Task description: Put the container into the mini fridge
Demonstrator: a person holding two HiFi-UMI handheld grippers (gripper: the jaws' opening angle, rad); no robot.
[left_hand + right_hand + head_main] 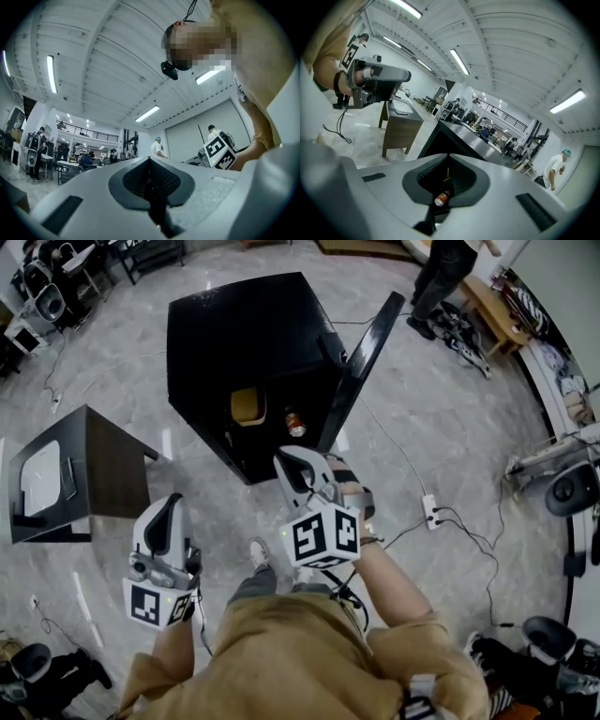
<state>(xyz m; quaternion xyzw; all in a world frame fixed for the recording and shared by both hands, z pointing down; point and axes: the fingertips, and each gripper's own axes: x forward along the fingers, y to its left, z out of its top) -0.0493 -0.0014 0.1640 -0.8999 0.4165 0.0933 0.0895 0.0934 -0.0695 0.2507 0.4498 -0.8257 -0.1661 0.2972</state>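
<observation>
The black mini fridge [253, 343] stands on the floor ahead with its door [361, 357] swung open to the right. Inside it sit a yellow container [247, 405] and an orange can [294, 424] lying on its side. My right gripper [289, 457] is shut and empty, its tip just in front of the fridge opening; through its jaws I see the can [441, 198]. My left gripper [169, 504] is held lower left near my body, shut with nothing in it, and points up at the ceiling [150, 161].
A dark side table [94, 470] with a white device [39, 479] on it stands to the left of the fridge. A power strip [432, 511] and cables lie on the floor to the right. A person [441, 277] stands at the back right.
</observation>
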